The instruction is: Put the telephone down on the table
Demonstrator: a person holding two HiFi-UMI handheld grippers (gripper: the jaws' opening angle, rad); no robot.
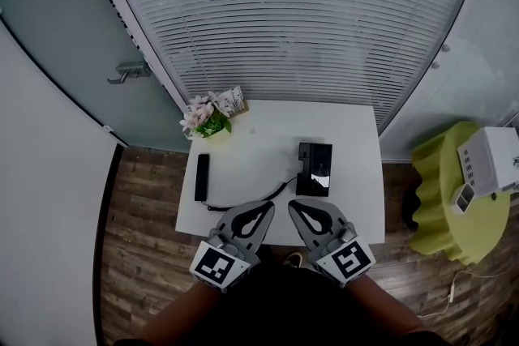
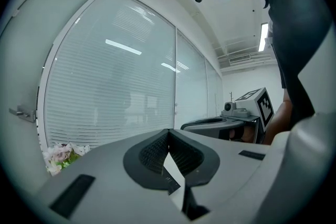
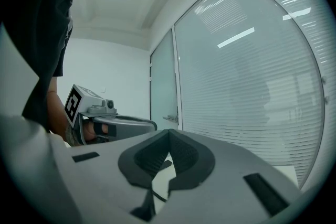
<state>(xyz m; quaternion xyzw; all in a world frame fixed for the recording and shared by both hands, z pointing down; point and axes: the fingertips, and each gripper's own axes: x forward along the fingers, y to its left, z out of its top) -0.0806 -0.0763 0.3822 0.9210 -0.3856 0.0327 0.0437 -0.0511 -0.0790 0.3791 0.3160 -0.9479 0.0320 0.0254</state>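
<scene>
- The handset (image 1: 202, 177) was recorded lying flat on the table (image 1: 259, 143), near its left edge and well apart from the base (image 1: 315, 168).
- The cord (image 1: 274, 191) was traced from the base along the near edge to the handset's near end.
- The left gripper (image 1: 266, 207) was found clenched tip to tip, with nothing between the jaws, and held level at the near edge.
- The right gripper (image 1: 294, 207) was found likewise closed and empty, just beside the left one.
- Flowers (image 1: 207, 119) were noted at the far left corner, clear of both grippers.
- Judgement: the put-down was taken as done, since neither gripper was touching the telephone.
- Risk: the cord was seen passing close by the left gripper's tips. If it were caught as the gripper was drawn back, the handset could be dragged.
- Risk: with the handset so near the left edge, a small pull on the cord could be enough to slide it off.
- Risk: the base could be shifted by the same snag.
- The height of the grippers above the cord could not be told.
</scene>
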